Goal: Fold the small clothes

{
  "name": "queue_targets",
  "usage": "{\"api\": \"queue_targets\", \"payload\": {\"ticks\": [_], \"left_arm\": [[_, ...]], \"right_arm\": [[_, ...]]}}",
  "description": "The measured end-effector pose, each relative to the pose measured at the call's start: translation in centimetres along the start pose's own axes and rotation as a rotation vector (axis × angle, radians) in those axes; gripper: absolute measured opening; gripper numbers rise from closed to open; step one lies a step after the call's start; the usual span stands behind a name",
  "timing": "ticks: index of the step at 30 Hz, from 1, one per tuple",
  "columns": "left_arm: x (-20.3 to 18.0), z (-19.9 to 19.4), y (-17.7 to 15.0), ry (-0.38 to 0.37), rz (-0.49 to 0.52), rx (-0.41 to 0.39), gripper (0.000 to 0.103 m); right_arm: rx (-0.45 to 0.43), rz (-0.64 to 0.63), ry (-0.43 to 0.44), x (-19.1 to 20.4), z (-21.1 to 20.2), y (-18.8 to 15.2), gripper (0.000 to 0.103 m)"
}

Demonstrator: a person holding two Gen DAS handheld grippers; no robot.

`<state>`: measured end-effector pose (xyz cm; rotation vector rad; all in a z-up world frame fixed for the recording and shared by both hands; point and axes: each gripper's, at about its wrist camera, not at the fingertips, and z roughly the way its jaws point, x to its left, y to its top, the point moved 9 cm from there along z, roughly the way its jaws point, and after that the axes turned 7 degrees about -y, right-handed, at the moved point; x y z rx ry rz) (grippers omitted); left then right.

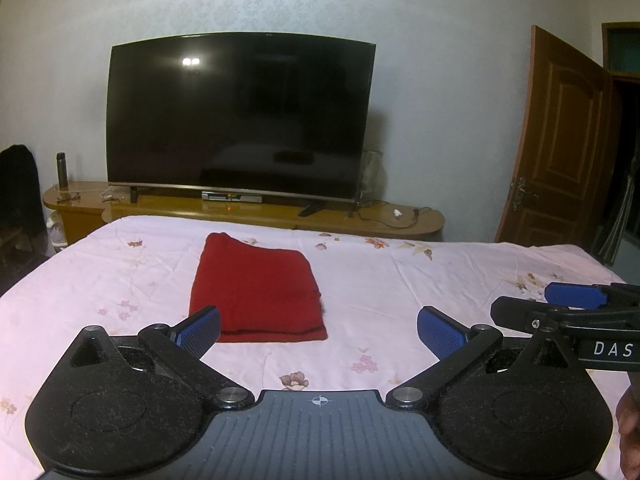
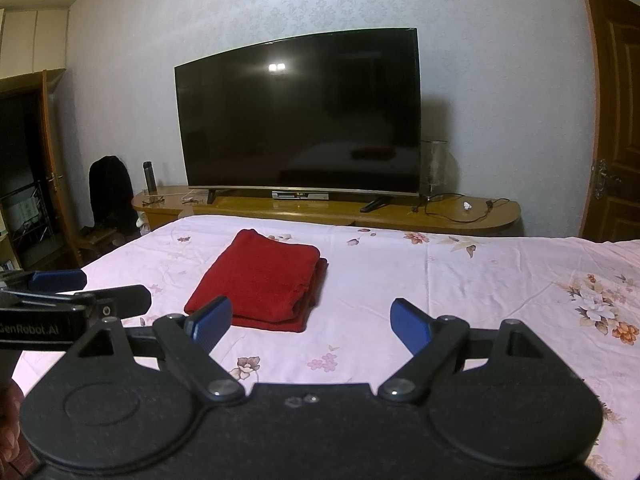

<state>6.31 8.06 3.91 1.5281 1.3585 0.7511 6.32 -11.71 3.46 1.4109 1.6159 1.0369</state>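
Note:
A red garment (image 1: 258, 290) lies folded into a flat rectangle on the pink floral bed sheet (image 1: 400, 280). It also shows in the right wrist view (image 2: 260, 280), with stacked layers at its right edge. My left gripper (image 1: 319, 330) is open and empty, held just short of the garment's near edge. My right gripper (image 2: 311, 322) is open and empty, near the garment's near right corner. Each gripper shows from the side in the other's view: the right one (image 1: 560, 306) and the left one (image 2: 80, 292).
A large dark TV (image 1: 240, 116) stands on a long wooden cabinet (image 1: 360, 216) beyond the bed's far edge. A flask (image 1: 61, 169) and cables lie on the cabinet. A brown door (image 1: 560, 144) stands open at the right. A dark chair (image 2: 110, 192) is at the left.

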Motion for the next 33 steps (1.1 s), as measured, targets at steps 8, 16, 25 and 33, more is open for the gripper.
{"api": "queue_targets", "payload": {"ticks": [8,16,25,33], "left_arm": [[-0.09,0.03,-0.02,-0.002,0.001,-0.001,0.103],[-0.33,0.08,-0.07,0.004,0.001,-0.006,0.103],[-0.57,0.25,-0.23,-0.005,0.002,-0.010,0.103],[-0.37,0.82,-0.23,-0.009,-0.004,-0.009,0.103]], "right_arm": [[0.000,0.000,0.001,-0.02,-0.07,0.05,0.086],[0.000,-0.001,0.002,-0.05,-0.05,0.06,0.086],[0.002,-0.002,0.001,-0.09,0.00,0.01,0.086],[0.008,-0.010,0.006,-0.25,0.47,0.09,0.086]]}}
